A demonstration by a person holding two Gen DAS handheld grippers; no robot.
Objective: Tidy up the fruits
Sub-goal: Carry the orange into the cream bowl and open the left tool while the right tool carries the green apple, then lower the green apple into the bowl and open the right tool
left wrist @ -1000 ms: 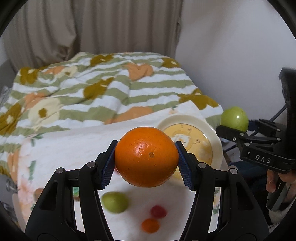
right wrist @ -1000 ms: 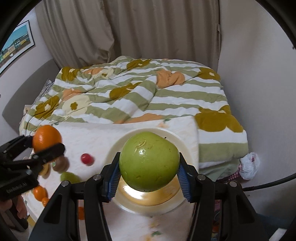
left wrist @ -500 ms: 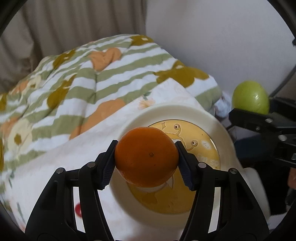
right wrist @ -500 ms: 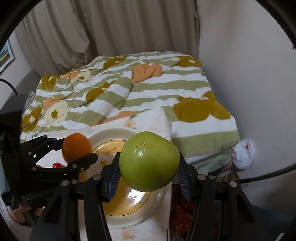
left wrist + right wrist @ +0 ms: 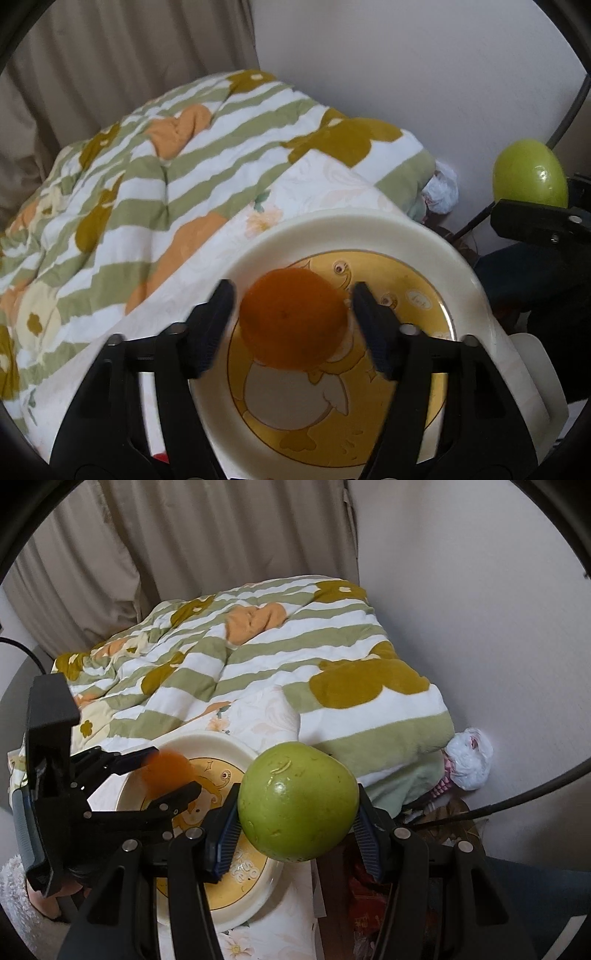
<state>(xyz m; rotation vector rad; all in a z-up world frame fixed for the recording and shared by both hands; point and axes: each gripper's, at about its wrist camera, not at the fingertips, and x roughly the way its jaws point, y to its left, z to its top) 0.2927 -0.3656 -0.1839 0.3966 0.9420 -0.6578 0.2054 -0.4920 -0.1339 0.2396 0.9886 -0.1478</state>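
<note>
An orange (image 5: pixel 293 319) lies between the fingers of my left gripper (image 5: pixel 291 317), over the cream plate with a yellow cartoon centre (image 5: pixel 369 229). The jaws stand apart from the orange, with a gap on each side. The orange is blurred in the right wrist view (image 5: pixel 168 773), just above the plate (image 5: pixel 207 738). My right gripper (image 5: pixel 297 821) is shut on a green apple (image 5: pixel 297 801) and holds it in the air at the plate's right edge. The apple also shows in the left wrist view (image 5: pixel 530 173).
The plate sits on a white floral cloth (image 5: pixel 325 184) at the end of a bed with a green-striped quilt (image 5: pixel 258 653). A white wall (image 5: pixel 480 609) is to the right. A white plastic bag (image 5: pixel 469 758) and a black cable (image 5: pixel 517 797) lie beside the bed.
My left gripper moved over the plate and its jaws opened off the orange. My right gripper shifted to the right of the plate, still holding the apple.
</note>
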